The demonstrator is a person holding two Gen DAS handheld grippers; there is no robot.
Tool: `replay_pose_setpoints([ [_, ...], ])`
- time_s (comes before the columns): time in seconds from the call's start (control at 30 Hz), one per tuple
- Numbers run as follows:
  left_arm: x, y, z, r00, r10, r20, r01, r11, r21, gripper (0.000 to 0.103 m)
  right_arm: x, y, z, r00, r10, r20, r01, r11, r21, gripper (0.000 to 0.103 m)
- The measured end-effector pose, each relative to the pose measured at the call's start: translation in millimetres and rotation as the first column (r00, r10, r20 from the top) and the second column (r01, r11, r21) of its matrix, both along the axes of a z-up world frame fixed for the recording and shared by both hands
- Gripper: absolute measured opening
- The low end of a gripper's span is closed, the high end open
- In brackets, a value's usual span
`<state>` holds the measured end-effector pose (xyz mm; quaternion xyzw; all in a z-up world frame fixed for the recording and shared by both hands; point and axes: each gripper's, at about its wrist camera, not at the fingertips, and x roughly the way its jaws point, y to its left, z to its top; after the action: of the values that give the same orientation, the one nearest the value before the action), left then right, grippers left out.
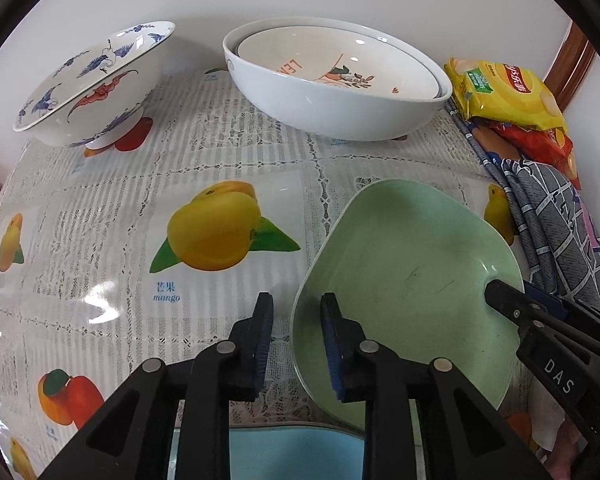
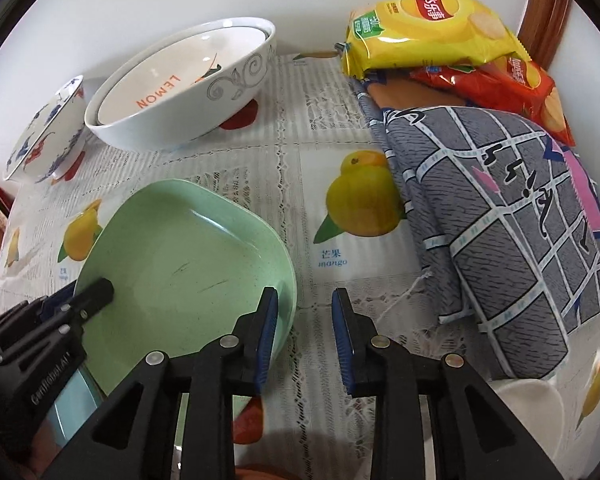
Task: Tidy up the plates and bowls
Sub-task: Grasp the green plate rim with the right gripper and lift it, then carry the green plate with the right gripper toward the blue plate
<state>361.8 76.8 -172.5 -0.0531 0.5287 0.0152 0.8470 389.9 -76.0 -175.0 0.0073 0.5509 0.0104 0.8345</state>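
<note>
A green square plate (image 1: 412, 280) lies on the fruit-print tablecloth (image 1: 100, 220); it also shows in the right wrist view (image 2: 188, 264). My left gripper (image 1: 296, 344) is open, its jaws straddling the plate's left rim. My right gripper (image 2: 306, 340) is open, its jaws straddling the plate's right rim. A blue plate (image 1: 292, 456) sits under the green plate's near edge. Two nested white bowls (image 1: 336, 80), the inner marked LEMON, stand at the back. A blue-and-red patterned bowl (image 1: 96, 88) stands at the back left.
Yellow and red chip bags (image 2: 432, 28) and a folded grey patterned cloth (image 2: 508, 216) lie along the right side near the wall. A white dish rim (image 2: 532, 408) shows at the near right. A wooden frame (image 2: 544, 8) stands in the back right corner.
</note>
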Motion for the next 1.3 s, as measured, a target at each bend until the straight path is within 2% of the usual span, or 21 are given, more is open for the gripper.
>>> replay_pose_setpoints([
  [0.07, 0, -2, 0, 1.000, -0.006, 0.010, 0.006, 1.000, -0.010, 0.023, 1, 3, -3, 1.000, 0.002, -0.015, -0.002, 1.000, 0.019, 0.022],
  [0.1, 0, -3, 0, 1.000, -0.014, 0.020, 0.014, 1.000, -0.020, 0.018, 1, 5, -5, 1.000, 0.004, -0.020, -0.004, 1.000, 0.030, 0.015],
  [0.3, -3, -7, 6, 0.998, -0.021, 0.052, 0.022, 1.000, -0.019, 0.013, -4, 8, -2, 0.999, -0.008, 0.042, 0.007, 1.000, 0.018, 0.009],
  [0.43, -12, -7, 27, 0.995, -0.026, 0.092, 0.029, 0.999, -0.028, 0.012, -13, 0, 13, 0.996, -0.045, 0.082, 0.039, 0.997, 0.070, 0.008],
  [0.7, -43, -11, 76, 0.986, -0.029, 0.164, 0.033, 0.999, -0.025, 0.012, -42, -3, 62, 0.985, -0.052, 0.165, 0.040, 0.996, 0.079, 0.008],
  [0.87, -69, -19, 101, 0.981, -0.032, 0.192, 0.036, 0.999, -0.020, 0.012, -72, -5, 90, 0.977, -0.055, 0.204, 0.039, 0.996, 0.080, 0.008],
  [1.3, -154, -35, 147, 0.965, -0.029, 0.261, 0.035, 0.999, -0.020, 0.012, -158, -19, 137, 0.960, -0.063, 0.274, 0.036, 0.994, 0.101, 0.008],
])
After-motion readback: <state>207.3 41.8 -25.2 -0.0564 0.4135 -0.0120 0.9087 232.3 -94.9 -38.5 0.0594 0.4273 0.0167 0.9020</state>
